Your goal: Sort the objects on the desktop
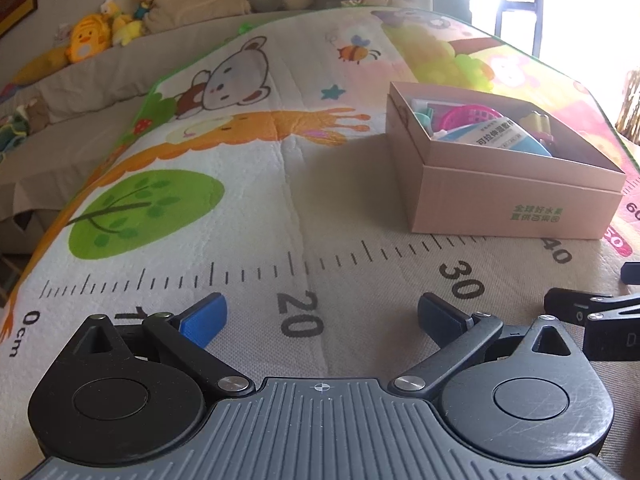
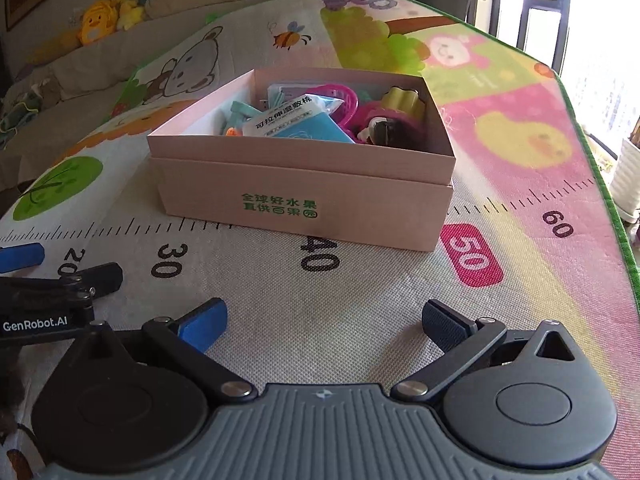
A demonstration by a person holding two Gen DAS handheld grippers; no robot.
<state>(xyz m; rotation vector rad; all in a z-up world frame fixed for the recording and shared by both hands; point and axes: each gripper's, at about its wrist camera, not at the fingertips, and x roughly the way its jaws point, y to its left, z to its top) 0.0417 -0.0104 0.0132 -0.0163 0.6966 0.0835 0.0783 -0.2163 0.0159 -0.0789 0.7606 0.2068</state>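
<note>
A pale pink cardboard box point(image 2: 304, 200) with green lettering stands on the cartoon play mat point(image 2: 520, 160). It holds several small items: a blue-white packet point(image 2: 296, 120), a pink plastic basket point(image 2: 340, 98), teal clips and a yellow-green toy point(image 2: 402, 102). The box also shows in the left wrist view point(image 1: 516, 208), ahead and to the right. My left gripper point(image 1: 322, 318) is open and empty, low over the mat near the "20" mark. My right gripper point(image 2: 324, 324) is open and empty, in front of the box. The left gripper's side shows in the right wrist view point(image 2: 60, 280).
The mat point(image 1: 200, 160) has a printed ruler along its front. Behind it runs a beige sofa point(image 1: 100, 68) with plush toys point(image 1: 86, 40) and cushions. A bright window point(image 2: 580, 20) is at the right; the mat's green edge point(image 2: 616, 208) drops off there.
</note>
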